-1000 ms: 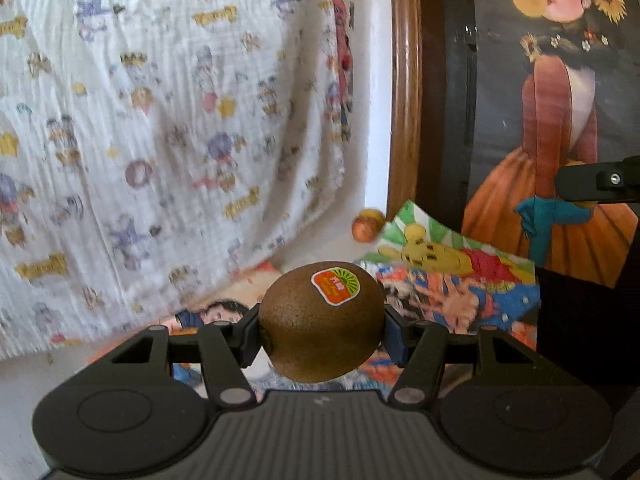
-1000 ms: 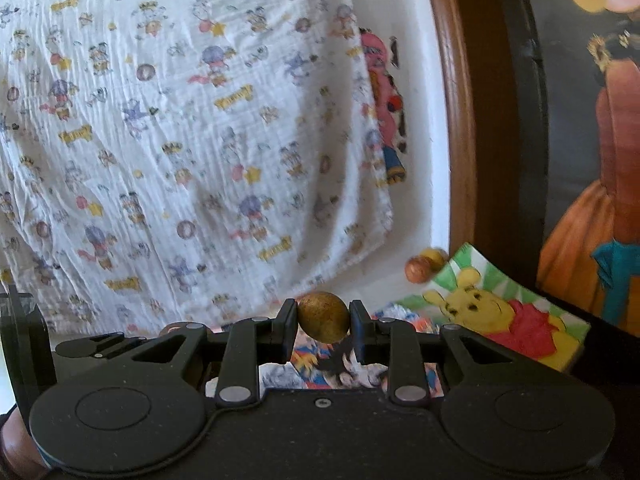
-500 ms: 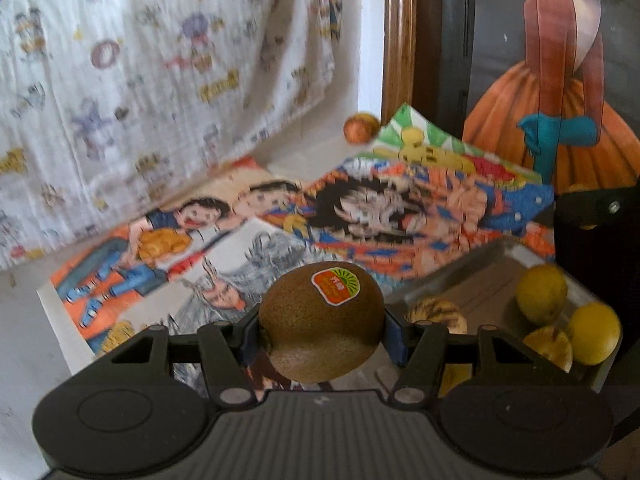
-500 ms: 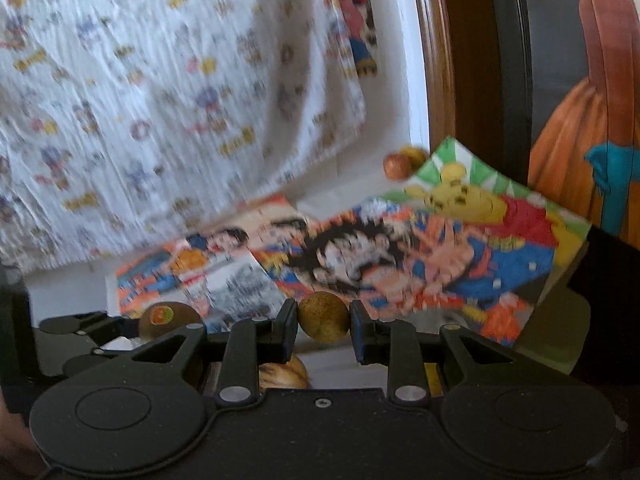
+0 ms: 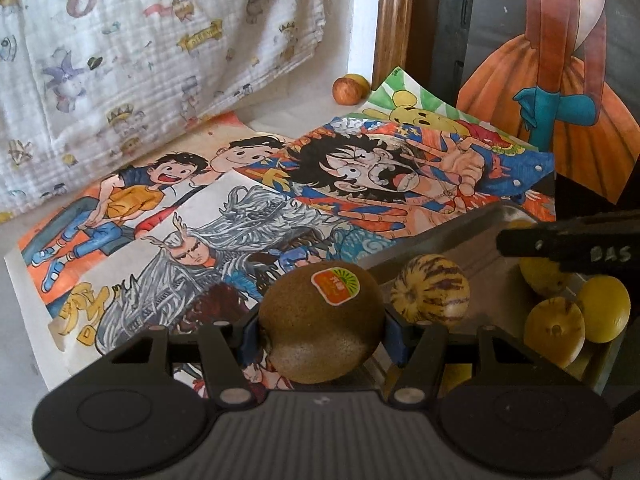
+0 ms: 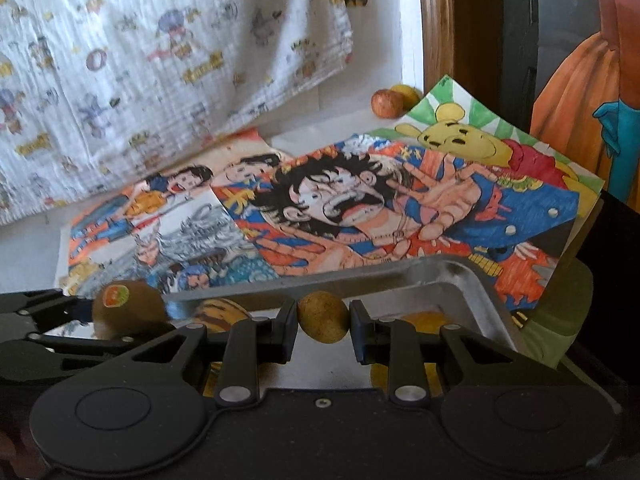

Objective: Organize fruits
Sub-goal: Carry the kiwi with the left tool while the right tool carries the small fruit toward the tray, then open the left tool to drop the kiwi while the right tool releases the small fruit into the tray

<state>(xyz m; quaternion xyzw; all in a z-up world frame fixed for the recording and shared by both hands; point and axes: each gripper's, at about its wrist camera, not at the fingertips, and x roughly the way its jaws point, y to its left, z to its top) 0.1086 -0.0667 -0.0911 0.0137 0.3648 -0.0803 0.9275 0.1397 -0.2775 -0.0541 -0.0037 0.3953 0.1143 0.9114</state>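
My left gripper (image 5: pixel 322 330) is shut on a brown kiwi (image 5: pixel 320 322) with an orange sticker, held over the near left edge of a metal tray (image 5: pixel 452 232). In the tray lie a striped yellow melon-like fruit (image 5: pixel 430 290) and several yellow fruits (image 5: pixel 554 328). My right gripper (image 6: pixel 323 320) is shut on a small tan-yellow fruit (image 6: pixel 323 317) above the same tray (image 6: pixel 460 280). In the right wrist view the left gripper's kiwi (image 6: pixel 126 312) shows at the left, beside the striped fruit (image 6: pixel 220 314).
Cartoon posters (image 5: pixel 360 184) cover the surface beyond the tray. Two small fruits (image 5: pixel 348 89) sit at the back by a wooden frame (image 5: pixel 394 20). A printed white cloth (image 5: pixel 140 48) hangs at the left. A painting of an orange dress (image 5: pixel 560 92) stands at the right.
Both grippers tipped downward and lowered, each keeping its fruit. The view swung from the hanging cloth to the posters and the tray, which is now close beneath them.
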